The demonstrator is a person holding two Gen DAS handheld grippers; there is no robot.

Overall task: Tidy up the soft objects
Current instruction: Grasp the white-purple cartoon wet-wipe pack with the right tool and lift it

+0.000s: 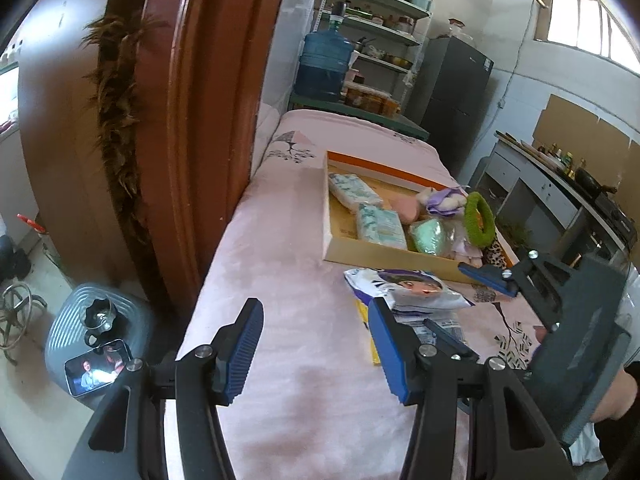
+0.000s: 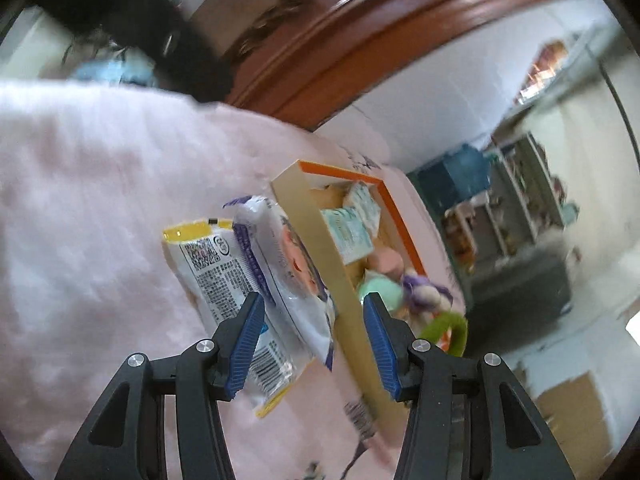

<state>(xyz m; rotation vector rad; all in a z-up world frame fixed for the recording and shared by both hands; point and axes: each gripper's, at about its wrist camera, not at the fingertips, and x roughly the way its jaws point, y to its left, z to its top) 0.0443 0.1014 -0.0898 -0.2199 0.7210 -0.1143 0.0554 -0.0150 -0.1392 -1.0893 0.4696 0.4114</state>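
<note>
A shallow cardboard tray (image 1: 384,254) with an orange inner rim lies on the pink bedspread (image 1: 288,248). It holds two tissue packs (image 1: 380,226), a green pouch (image 1: 430,236), a pink soft item, a purple plush (image 1: 444,200) and a green ring (image 1: 480,220). In front of the tray lie a purple-white wipes pack (image 1: 408,288) and a yellow-edged pack (image 2: 212,264) under it. My left gripper (image 1: 316,348) is open and empty above the bedspread. My right gripper (image 2: 314,344) is open, its fingers on either side of the wipes pack (image 2: 292,276), near the tray wall (image 2: 332,264).
A brown wooden headboard (image 1: 192,120) stands left of the bed. A stool with a phone (image 1: 96,372) sits on the floor at the left. A water jug (image 1: 324,64), shelves, a dark fridge (image 1: 452,96) and a counter lie beyond.
</note>
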